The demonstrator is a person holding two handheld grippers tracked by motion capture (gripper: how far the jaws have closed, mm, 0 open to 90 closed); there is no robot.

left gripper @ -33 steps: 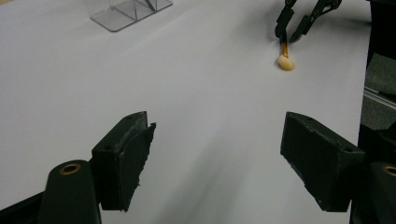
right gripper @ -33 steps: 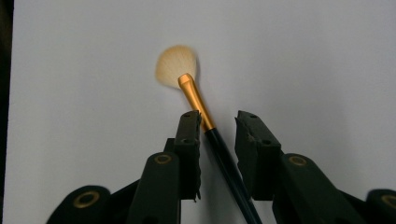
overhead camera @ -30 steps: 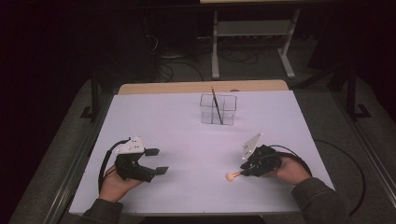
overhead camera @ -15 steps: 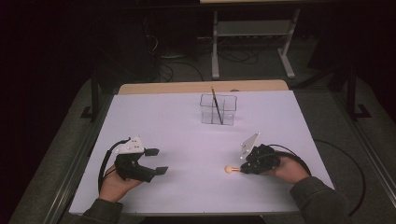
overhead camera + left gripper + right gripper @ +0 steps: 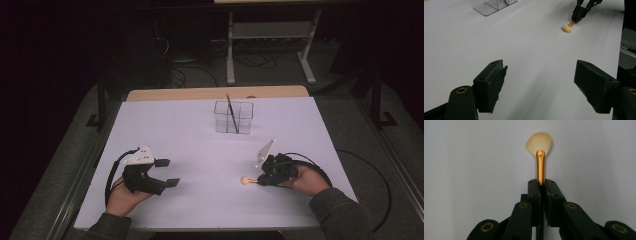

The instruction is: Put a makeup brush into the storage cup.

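Observation:
A small fan brush point(image 5: 539, 145) with cream bristles and a gold ferrule lies on the white table point(image 5: 200, 150) at the front right. My right gripper point(image 5: 541, 185) is shut on its handle; the jaws have just been closing, with the handle between them. The high view shows the brush head point(image 5: 245, 181) sticking out to the left of the right gripper point(image 5: 261, 181). My left gripper point(image 5: 168, 172) rests at the front left, open, with nothing between its jaws. In the left gripper view it point(image 5: 539, 82) faces the brush point(image 5: 566, 28) and the right gripper point(image 5: 577, 18) far off.
A clear plastic organiser point(image 5: 234, 117) stands at the back middle of the table with a dark thin stick point(image 5: 231, 112) leaning in it. Its base point(image 5: 491, 6) appears at the top left of the left gripper view. A cable trails off each gripper.
The right gripper has tightened on the brush handle, and the brush head has shifted slightly away from the front edge. The left hand has kept still.

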